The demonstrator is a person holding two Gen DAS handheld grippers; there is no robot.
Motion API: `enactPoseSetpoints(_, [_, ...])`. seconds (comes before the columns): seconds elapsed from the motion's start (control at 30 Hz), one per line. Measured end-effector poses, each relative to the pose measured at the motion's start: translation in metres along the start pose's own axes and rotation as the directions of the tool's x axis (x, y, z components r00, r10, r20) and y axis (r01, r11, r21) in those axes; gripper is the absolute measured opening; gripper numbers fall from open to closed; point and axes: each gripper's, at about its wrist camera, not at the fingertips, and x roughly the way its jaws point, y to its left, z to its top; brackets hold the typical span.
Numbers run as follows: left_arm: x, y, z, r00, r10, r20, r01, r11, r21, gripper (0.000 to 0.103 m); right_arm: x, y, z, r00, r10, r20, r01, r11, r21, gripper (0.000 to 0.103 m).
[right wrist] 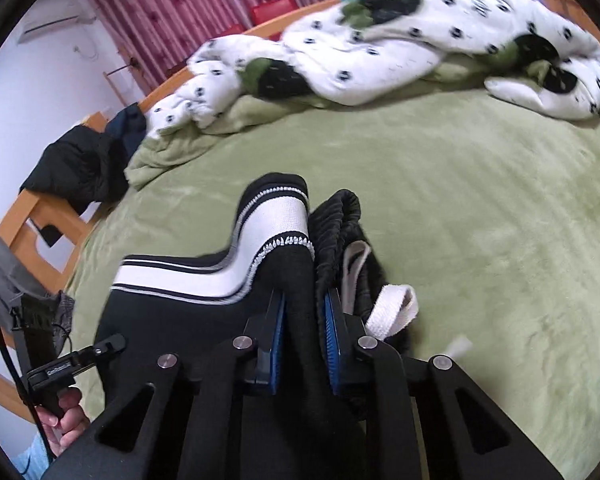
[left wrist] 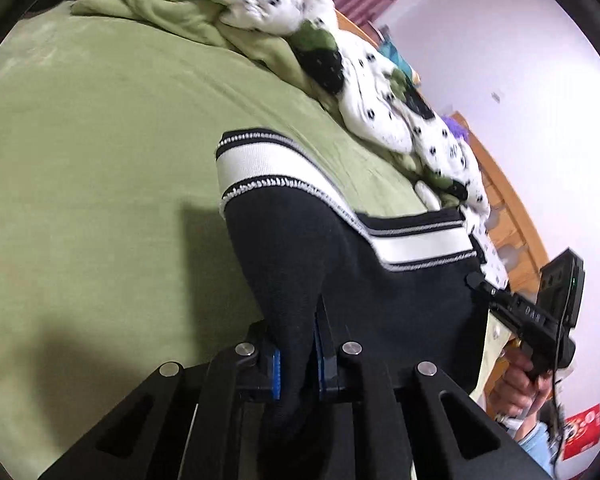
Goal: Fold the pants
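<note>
Soft green fuzzy blanket (right wrist: pixel 480 200) covers the bed under both my tools, and it looks smooth and a bit furry. Past my tools, at the far side of the bed, a puffy white quilt with black dots (right wrist: pixel 380 48) lies in a crumpled heap, with some green cover bunched under it. Behind that I see a wooden bed frame (right wrist: pixel 44 216), a red striped curtain (right wrist: pixel 204 4) and a pale wall (left wrist: pixel 520 60). Dark clothes (right wrist: pixel 80 172) hang over the wood off to the left of my right tool. My left gripper (left wrist: pixel 296 364) is pinching the black pants (left wrist: pixel 400 300) tight between its blue pads (left wrist: pixel 277 372), and my right gripper (right wrist: pixel 304 332) is pinching them too. The pants are held up off the bed between my two tools, stretched sideways from one tool to the other, so their long way runs left to right. The cloth is thick, dark and knitted. A wide white band with thin black and white stripes (left wrist: pixel 260 160) runs along the top edge, pointing away from my tools toward the quilt. Just to the right of my right tool a bunched black part folds over, and a flat white drawstring (right wrist: pixel 392 308) hangs down from it. From the left tool I can see my right hand (left wrist: pixel 520 384) holding the other tool's handle.
</note>
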Motion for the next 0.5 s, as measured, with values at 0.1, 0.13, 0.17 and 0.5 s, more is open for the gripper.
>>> enactPoseSetpoints(0.1, [-0.037, 0.031, 0.016, 0.999, 0.018, 0.045, -0.016, 0.999, -0.045, 0.011, 0.011, 0.044, -0.007, 0.998, 0.053, -0.031, -0.053, 0.999, -0.006, 0.017])
enactPoseSetpoints(0.13, [-0.053, 0.046, 0.022, 0.998, 0.007, 0.064, -0.002, 0.997, -0.076, 0.011, 0.017, 0.056, -0.010, 0.995, 0.086, -0.041, -0.086, 0.996, 0.002, 0.017])
enactPoseSetpoints(0.17, [-0.072, 0.063, 0.027, 0.996, 0.017, 0.086, -0.007, 0.994, -0.110, 0.011, 0.025, 0.074, -0.015, 0.990, 0.130, -0.055, -0.130, 0.991, 0.006, 0.017])
enactPoseSetpoints(0.5, [-0.063, 0.129, 0.028, 0.943, 0.328, -0.050, -0.330, 0.943, -0.035, 0.036, 0.114, 0.111, -0.043, 0.984, -0.050, -0.172, 0.033, 0.994, -0.100, 0.031])
